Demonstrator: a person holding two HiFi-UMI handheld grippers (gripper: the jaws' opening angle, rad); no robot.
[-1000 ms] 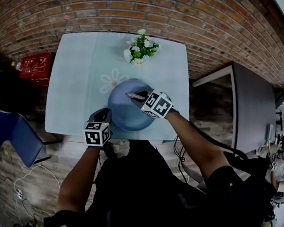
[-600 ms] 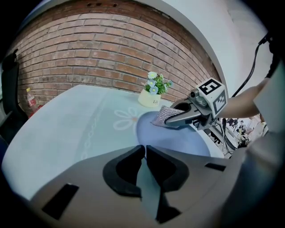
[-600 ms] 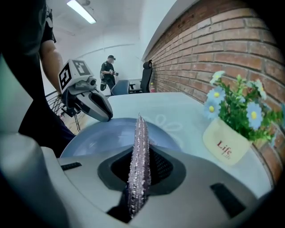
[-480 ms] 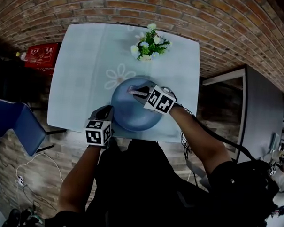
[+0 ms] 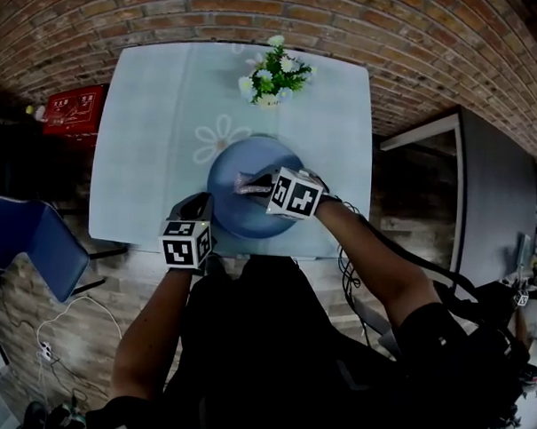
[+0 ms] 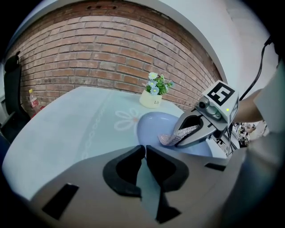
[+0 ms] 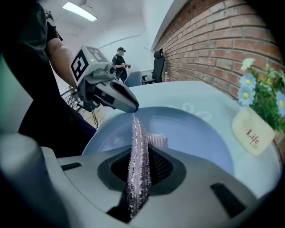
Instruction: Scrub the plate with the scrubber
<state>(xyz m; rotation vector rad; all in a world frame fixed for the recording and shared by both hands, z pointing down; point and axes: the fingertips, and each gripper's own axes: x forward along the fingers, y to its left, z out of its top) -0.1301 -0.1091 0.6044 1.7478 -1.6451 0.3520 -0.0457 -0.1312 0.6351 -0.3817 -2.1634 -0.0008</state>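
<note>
A round blue plate [image 5: 240, 163] lies on the pale table [image 5: 156, 133] near its front edge. My right gripper [image 5: 257, 185] is over the plate's middle, shut on a pinkish bristly scrubber [image 5: 245, 183]. In the right gripper view the scrubber [image 7: 138, 164] stands on edge between the jaws, its front end down on the plate [image 7: 196, 133]. My left gripper [image 5: 200, 206] is shut, with its tips at the plate's near-left rim. In the left gripper view its tips [image 6: 144, 149] meet right at the plate [image 6: 153, 122]. I cannot tell whether they pinch the rim.
A small pot of flowers [image 5: 272, 80] stands at the table's far edge, just behind the plate. A brick wall runs behind the table. A red box [image 5: 70, 112] and a blue chair [image 5: 22, 252] are on the left, off the table. A person [image 7: 119, 62] stands far back.
The right gripper has slid the scrubber a little across the plate toward me and to the left. The left gripper has stayed at the plate's rim.
</note>
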